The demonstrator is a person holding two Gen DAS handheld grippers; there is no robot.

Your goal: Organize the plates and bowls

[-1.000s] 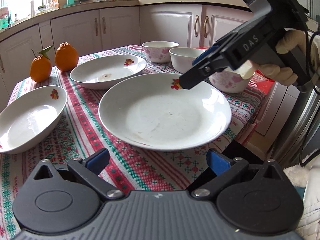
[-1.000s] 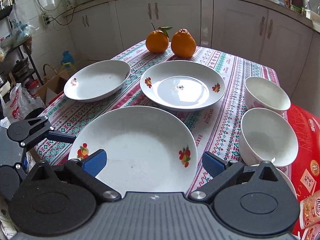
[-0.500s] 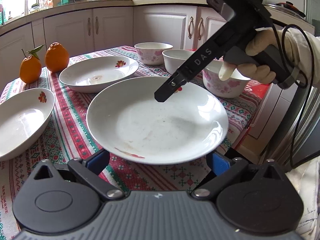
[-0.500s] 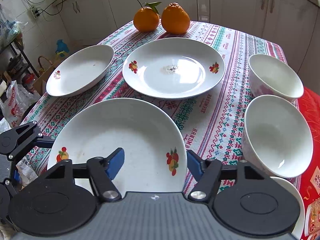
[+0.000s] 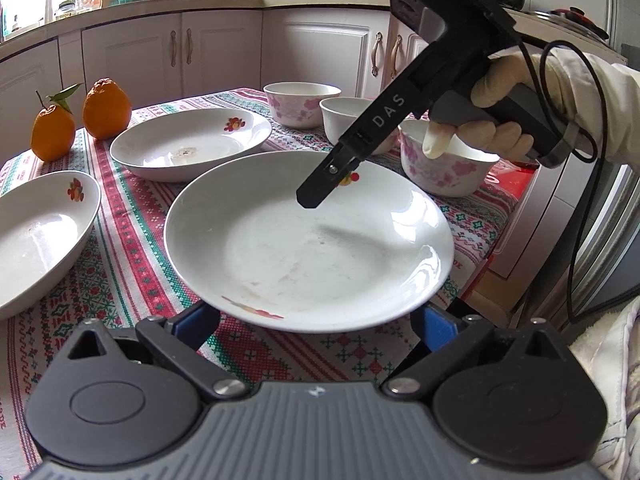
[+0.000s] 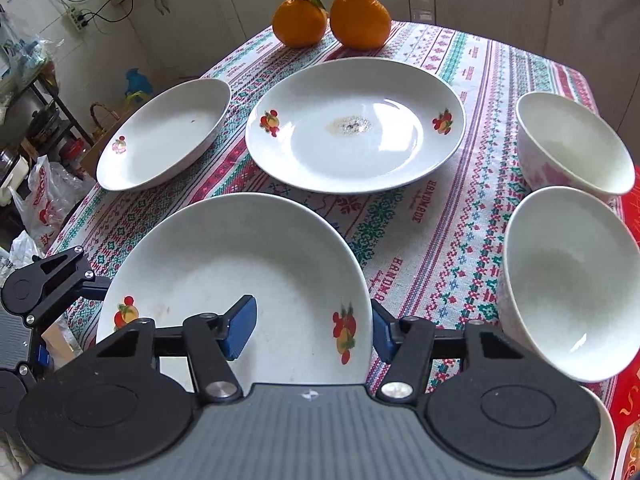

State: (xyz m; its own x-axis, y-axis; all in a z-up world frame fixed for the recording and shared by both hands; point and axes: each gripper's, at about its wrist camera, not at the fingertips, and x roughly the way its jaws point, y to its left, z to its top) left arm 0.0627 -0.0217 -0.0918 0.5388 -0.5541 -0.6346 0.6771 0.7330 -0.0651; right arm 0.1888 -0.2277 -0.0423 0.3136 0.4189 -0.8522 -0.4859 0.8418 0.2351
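The right gripper (image 6: 310, 332) had just been closing its jaws, from wide apart to a much narrower gap, and had dipped lower over the near plate (image 6: 240, 264) vs a sec ago; that plate's right-hand rim now sat between the pads, the right pad just outside the rim, the left pad over the plate's inside and apart from it; so jaws narrowed but not yet pinching, as far as the views showed. From the left wrist view its tip hung over the plate's far side, with a gloved hand (image 5: 496, 132) on the handle. Probable meaning: the grasp on plate no. 1 was about set up, lift & stack not yet begun.

The left gripper (image 5: 316, 322) had its jaws spread wide, nothing held, low by the near edge of the table w/ the plate's near rim between its blue pads; looked ready to steady or share the load.

Count: 3 plates; the near one at the near edge, a round plate (image 6: 360, 148) mid-table w/ a small stain, a deeper plate (image 6: 160, 140) at the left edge; none stacked. 3 bowls along the right edge; far bowl (image 6: 576, 140), middle bowl (image 6: 568, 280), nearest bowl (image 5: 440, 172); all upright, close together, not nested. 2 oranges (image 6: 300, 20) by the far edge, touching; 1 patterned tablecloth (image 6: 440, 220) under everything.
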